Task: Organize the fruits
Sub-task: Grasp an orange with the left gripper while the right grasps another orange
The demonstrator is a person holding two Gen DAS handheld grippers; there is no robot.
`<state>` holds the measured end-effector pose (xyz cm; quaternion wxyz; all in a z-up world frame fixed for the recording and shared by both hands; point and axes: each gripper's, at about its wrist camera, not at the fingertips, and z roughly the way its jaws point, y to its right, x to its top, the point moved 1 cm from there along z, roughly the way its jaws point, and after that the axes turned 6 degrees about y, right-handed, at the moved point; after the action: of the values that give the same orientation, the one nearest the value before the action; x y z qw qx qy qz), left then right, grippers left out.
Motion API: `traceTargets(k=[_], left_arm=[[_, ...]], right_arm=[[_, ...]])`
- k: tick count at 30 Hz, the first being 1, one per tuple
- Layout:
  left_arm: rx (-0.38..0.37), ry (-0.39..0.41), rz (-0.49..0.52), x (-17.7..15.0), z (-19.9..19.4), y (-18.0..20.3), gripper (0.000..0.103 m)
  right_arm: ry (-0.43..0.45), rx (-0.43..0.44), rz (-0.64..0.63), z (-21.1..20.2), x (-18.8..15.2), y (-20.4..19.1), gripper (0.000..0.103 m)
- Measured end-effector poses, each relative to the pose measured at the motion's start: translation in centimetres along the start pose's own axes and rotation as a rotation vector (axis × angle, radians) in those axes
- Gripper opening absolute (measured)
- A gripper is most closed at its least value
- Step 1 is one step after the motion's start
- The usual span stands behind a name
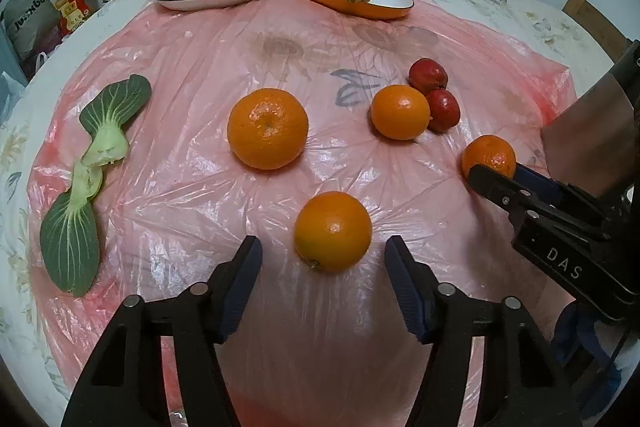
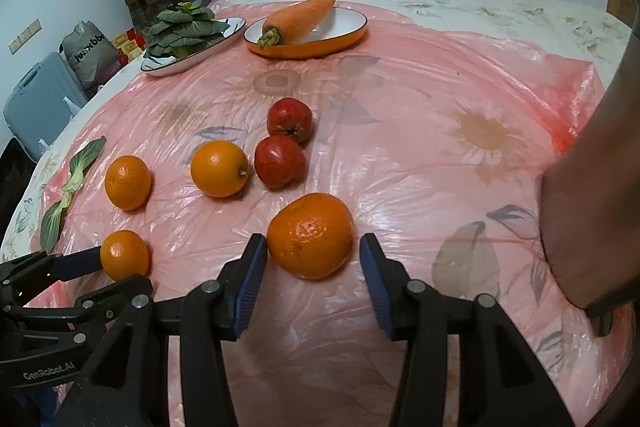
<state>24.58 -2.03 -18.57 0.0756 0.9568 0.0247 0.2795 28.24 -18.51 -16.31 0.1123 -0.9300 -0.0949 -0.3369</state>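
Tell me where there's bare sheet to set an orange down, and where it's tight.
Free: the stretch of pink sheet right of the two red fruits, reaching toward the orange dish; also the band between the loose leaf and the middle orange. Crowded: the cluster of orange and red fruits, and the near edge, where both grippers straddle oranges.
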Motion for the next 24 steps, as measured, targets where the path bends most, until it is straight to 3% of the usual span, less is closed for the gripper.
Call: traceTargets(k=[2, 16, 24], left_arm=[[0.001, -0.001, -0.02, 0.0, 0.0, -0.4, 0.049], [-0.015, 0.027, 0.011, -0.6, -0.6, -0.1, 0.033], [-0.043, 0.044, -0.029, -0.4, -1.2, -0.7, 0.032]], right_arm=[[-0.001, 0.006, -0.002, 0.1, -0.1, -0.1, 0.071], [0.011, 0.067, 0.062, -0.2, -0.1, 0.9, 0.069], [0.033, 0.066, 0.065, -1.8, 0.0, 1.2, 0.068]])
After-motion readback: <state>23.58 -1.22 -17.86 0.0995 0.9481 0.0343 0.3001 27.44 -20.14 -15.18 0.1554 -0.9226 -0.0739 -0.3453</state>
